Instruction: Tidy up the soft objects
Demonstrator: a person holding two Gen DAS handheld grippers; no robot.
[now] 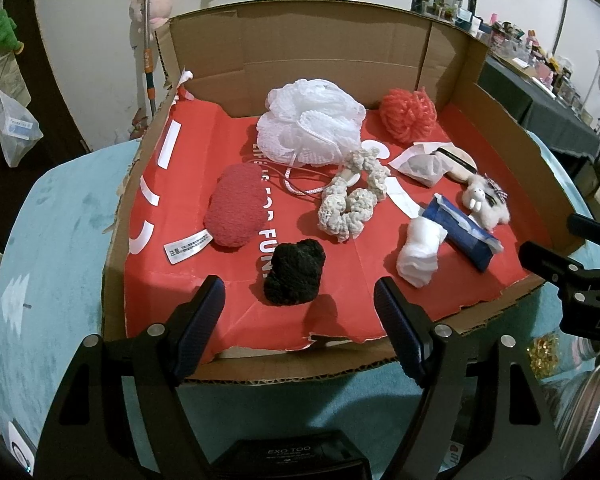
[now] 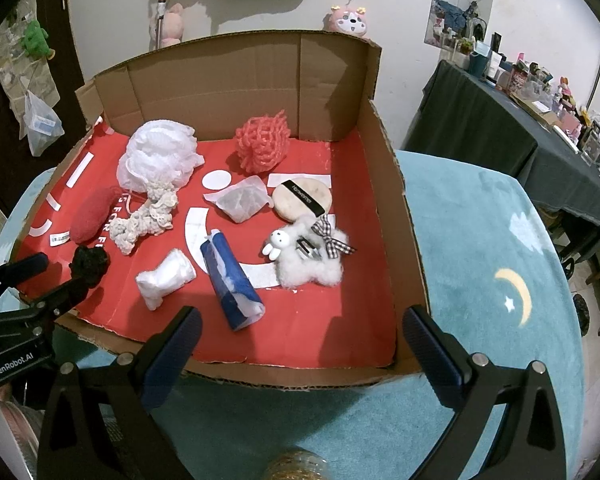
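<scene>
Inside the cardboard tray (image 2: 396, 208), walled behind and right, soft things crowd the back; bare red floor lies near its low front edge. My left gripper (image 1: 300, 312) and right gripper (image 2: 302, 340) gape empty, black pompom (image 1: 294, 276) nearest.

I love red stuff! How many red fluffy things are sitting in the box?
2. A red fuzzy pad lies on the left side of the box; a coral-red yarn puff sits at the back right corner. None seems hidden.
</scene>
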